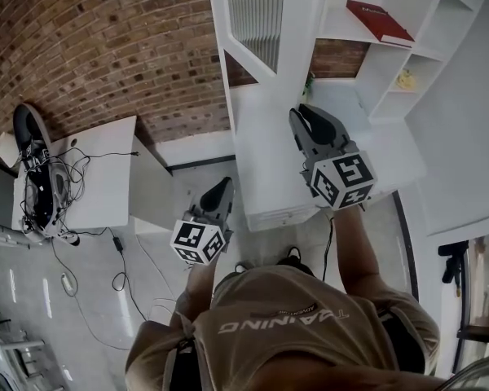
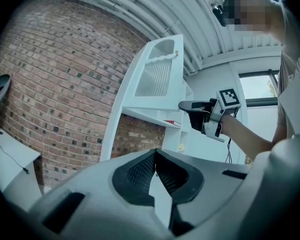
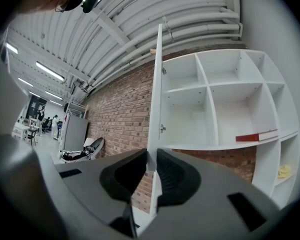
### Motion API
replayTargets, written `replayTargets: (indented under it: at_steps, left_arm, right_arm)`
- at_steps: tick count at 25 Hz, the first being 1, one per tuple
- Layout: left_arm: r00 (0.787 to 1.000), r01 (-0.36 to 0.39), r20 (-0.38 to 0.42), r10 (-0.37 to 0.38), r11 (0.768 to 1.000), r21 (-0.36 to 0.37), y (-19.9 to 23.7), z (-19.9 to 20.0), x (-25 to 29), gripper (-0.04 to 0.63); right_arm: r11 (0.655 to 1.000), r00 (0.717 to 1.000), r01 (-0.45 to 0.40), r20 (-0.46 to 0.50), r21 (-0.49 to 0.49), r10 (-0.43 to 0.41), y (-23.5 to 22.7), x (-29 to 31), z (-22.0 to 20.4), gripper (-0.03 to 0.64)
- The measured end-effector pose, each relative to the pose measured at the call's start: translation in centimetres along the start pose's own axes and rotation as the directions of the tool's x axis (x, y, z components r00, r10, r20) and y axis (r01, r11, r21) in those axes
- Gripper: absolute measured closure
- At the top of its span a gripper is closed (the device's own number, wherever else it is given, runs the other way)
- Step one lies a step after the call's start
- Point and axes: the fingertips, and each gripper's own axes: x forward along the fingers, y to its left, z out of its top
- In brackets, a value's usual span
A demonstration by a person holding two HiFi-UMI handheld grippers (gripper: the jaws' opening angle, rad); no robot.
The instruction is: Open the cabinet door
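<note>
Cabinet door [image 3: 156, 84] is already standing swung wide, edge-on to the shelving. Right gripper [image 3: 151, 158] jaws seem to be pinching its free edge. Left gripper [image 2: 155, 155] jaws are sitting closed and empty. Little is remaining.

The only readable word is "TRAINING", printed in pale capitals across the back of the person's tan shirt [image 1: 293, 320]; a smaller line of print just above it is too fine to read. The left gripper [image 1: 222, 186] and right gripper [image 1: 304, 112] each carry a cube with black-and-white square code patterns, no letters. The mark on the red book's [image 1: 380, 21] cover is illegible.
</note>
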Motion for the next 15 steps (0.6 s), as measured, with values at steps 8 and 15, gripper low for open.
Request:
replayTargets:
  at_steps: [8,15]
  left_arm:
    - [1.0,0.02,-0.017,-0.02,1.0,-0.006,3.1,-0.6,-2.2,0.588]
    - [0.998,0.044,-0.046,-0.045,0.999,-0.022,3.9,-1.3,-2.8,0.588]
  right_arm:
    - [0.997,0.997,0.078,0.028,-0.018,-0.078,2.9,0.7,0.0,0.552]
    - [0.995,0.995,0.098,0.021,-0.007,-0.098,4.4,0.9,0.1,0.552]
